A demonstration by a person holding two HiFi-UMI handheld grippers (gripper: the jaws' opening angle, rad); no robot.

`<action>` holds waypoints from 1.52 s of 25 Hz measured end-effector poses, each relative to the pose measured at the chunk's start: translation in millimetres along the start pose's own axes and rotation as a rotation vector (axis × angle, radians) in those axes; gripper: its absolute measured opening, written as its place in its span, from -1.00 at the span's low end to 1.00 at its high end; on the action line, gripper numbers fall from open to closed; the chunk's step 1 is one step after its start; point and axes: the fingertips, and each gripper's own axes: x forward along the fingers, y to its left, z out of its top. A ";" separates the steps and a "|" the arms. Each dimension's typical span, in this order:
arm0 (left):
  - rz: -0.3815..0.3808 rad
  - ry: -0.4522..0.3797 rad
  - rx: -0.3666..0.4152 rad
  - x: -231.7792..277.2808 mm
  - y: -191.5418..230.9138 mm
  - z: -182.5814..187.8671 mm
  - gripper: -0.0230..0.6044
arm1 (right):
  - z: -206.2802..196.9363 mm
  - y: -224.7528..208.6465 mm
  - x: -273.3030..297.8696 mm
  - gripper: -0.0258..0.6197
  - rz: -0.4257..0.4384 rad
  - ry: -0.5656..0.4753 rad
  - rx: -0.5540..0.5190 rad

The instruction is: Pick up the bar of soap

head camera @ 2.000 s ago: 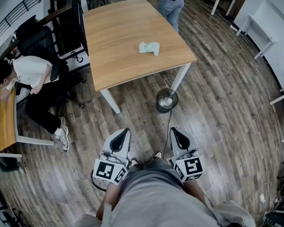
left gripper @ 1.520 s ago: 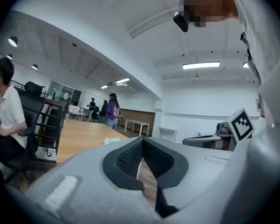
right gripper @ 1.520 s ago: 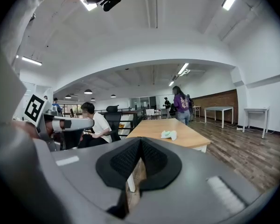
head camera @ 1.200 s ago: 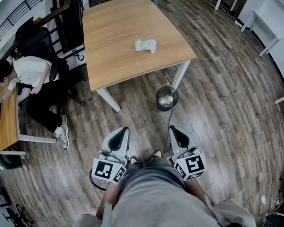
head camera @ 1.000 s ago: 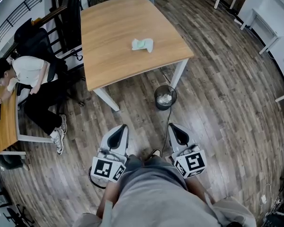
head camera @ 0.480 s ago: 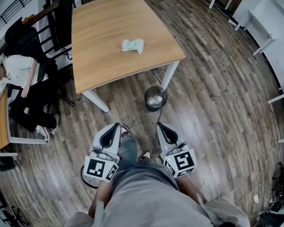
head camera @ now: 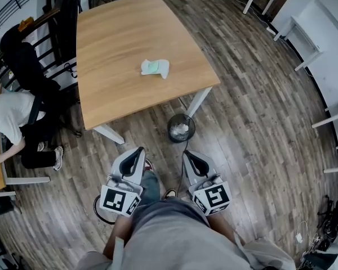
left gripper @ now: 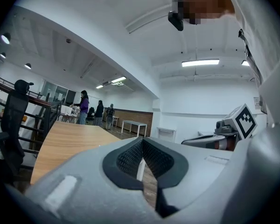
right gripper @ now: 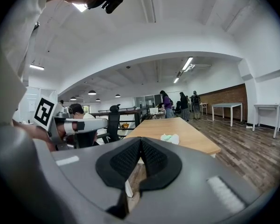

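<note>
**Soap's way up on the table, both grippers shut and empty**

In the head view the bar of soap (head camera: 155,67) is in the upper middle of the frame. It's a pale green-and-white lump lying on the wooden table (head camera: 118,32), toward its near right corner. Its long axis looks to run roughly left-right across the frame, but it's small, so don't quote me.

The left gripper (head camera: 136,153) and right gripper (head camera: 192,156) sit low in the frame, well apart from it. Both have their jaws pressed together with nothing in them.

The soap lies straight up-frame, about between the two, so I'd say neither is clearly nearer. The right gripper view does show the bar of soap (right gripper: 170,138) just right of its jaw line.

The only container is a black waste bin (head camera: 170,133) on the floor beside the table's near leg, between the grippers and the soap. It has crumpled white stuff inside.
</note>
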 end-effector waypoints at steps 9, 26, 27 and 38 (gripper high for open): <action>-0.009 -0.012 -0.025 29.8 71.9 14.1 -0.92 | 24.4 -1.8 88.4 -0.92 0.018 0.014 -0.020; -0.009 -0.016 -0.025 57.0 175.1 40.0 -0.92 | 64.6 3.2 196.2 -0.92 0.024 0.000 -0.064; -0.011 -0.011 -0.027 59.5 175.9 41.0 -0.92 | 66.5 1.0 198.9 -0.92 0.025 0.000 -0.065; -0.009 0.062 -0.067 126.2 216.7 28.3 -0.92 | 80.8 -58.5 276.0 -0.92 0.039 -0.006 -0.070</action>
